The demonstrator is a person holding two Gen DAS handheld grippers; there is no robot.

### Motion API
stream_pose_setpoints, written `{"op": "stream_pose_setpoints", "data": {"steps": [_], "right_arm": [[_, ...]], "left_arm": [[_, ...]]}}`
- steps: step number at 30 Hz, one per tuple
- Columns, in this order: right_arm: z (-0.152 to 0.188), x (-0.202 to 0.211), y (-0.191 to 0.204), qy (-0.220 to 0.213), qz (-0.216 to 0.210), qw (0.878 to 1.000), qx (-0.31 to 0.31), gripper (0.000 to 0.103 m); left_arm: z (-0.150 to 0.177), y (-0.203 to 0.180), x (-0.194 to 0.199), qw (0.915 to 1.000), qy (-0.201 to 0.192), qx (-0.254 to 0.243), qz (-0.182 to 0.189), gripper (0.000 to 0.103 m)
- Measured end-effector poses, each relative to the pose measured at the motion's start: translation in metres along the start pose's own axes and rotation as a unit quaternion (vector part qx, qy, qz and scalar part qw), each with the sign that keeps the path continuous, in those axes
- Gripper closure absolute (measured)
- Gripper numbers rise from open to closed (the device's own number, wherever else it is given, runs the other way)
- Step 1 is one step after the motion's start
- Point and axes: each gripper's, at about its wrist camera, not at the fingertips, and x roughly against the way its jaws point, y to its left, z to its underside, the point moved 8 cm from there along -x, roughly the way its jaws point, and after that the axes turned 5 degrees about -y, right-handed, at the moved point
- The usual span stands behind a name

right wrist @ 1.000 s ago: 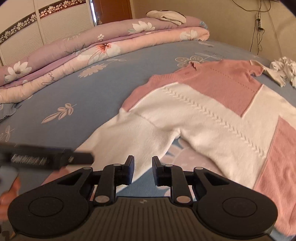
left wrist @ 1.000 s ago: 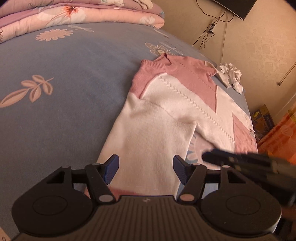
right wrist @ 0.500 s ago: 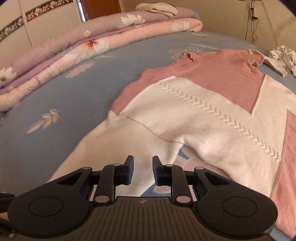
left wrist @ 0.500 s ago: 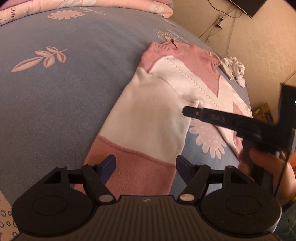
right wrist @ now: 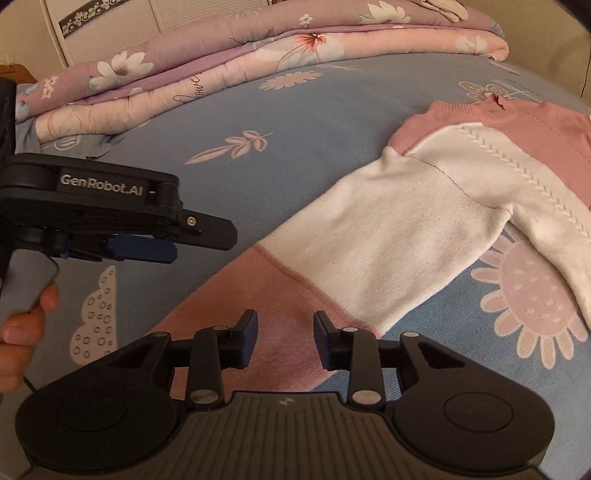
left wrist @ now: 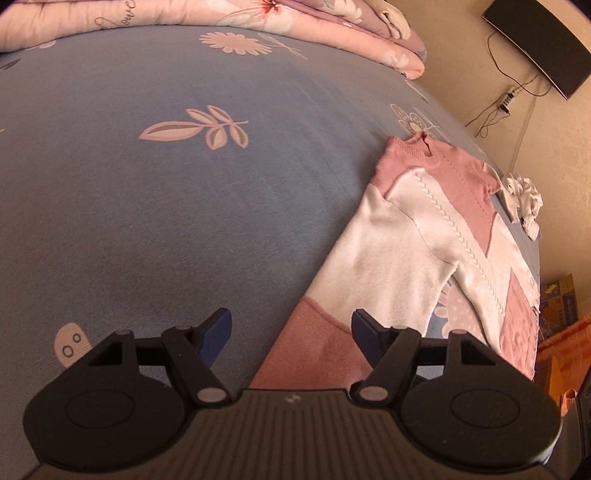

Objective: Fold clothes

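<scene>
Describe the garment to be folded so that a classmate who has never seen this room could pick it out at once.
Start at the blue floral bedsheet that covers the bed, with folded quilts stacked along its far edge. On its right side a knitted sweater lies flat, one sleeve stretched toward the cameras. Unlike the small crumpled white cloth past its far shoulder, it has pink and white blocks.

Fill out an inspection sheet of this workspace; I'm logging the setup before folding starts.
Surface: blue floral bedsheet, bed mostly bare.
Job's things: pink-and-white knit sweater lying flat, sleeve stretched toward the grippers, pink cuff nearest.
Clutter: crumpled white cloth beside the sweater; folded pink and lilac quilts at the far edge.
Grippers: left gripper open; right gripper open above the cuff; both hold nothing.
Cables: black wires on the wall.
Surroundings: beige wall, dark screen, white cabinet.
</scene>
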Motion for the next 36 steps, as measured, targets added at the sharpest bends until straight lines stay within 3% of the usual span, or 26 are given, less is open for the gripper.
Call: {"op": "stream_pose_setpoints", "data": {"steps": [2,5,11,16,17,18,20,24,30,33,36], "right_arm": [[0.012,-0.005,0.007,0.029,-0.013,0.999,-0.004,0.064],[0.014,-0.001,0.009,0.023,-0.011,1.000,0.015,0.064],[-0.033,0.024,-0.070,-0.051,0.114,0.992,0.008,0.065],[-0.063,0.028,-0.171,-0.093,0.254,0.962,-0.038,0.065],[-0.062,0.024,-0.184,-0.086,0.273,0.957,-0.043,0.069],[-0.059,0.019,-0.197,-0.074,0.288,0.953,-0.049,0.079],[-0.045,0.006,-0.210,-0.039,0.285,0.955,-0.067,0.084],[-0.034,0.002,-0.197,-0.023,0.271,0.961,-0.046,0.084],[-0.077,0.005,-0.180,-0.074,0.262,0.962,-0.012,0.084],[-0.088,-0.015,-0.183,-0.065,0.256,0.964,-0.013,0.084],[-0.077,-0.029,-0.190,-0.032,0.253,0.967,-0.024,0.084]], "left_arm": [[0.002,0.002,-0.002,0.9999,0.006,0.010,0.001,0.032],[0.002,-0.001,-0.003,0.9999,0.007,0.014,0.006,0.032],[-0.003,-0.004,0.002,0.9999,-0.002,0.007,0.009,0.032],[-0.001,-0.006,-0.002,0.9998,0.003,0.018,0.008,0.032],[0.000,-0.007,-0.003,0.9997,0.006,0.020,0.010,0.032],[0.000,-0.009,-0.003,0.9997,0.007,0.020,0.014,0.032],[0.001,-0.013,-0.003,0.9997,0.008,0.015,0.018,0.032],[0.004,-0.015,-0.003,0.9998,0.010,-0.001,0.016,0.032],[0.003,-0.020,-0.005,0.9996,0.017,-0.002,0.021,0.032],[0.003,-0.023,-0.002,0.9996,0.013,-0.006,0.025,0.032],[0.005,-0.024,0.000,0.9995,0.014,-0.014,0.025,0.032]]}}
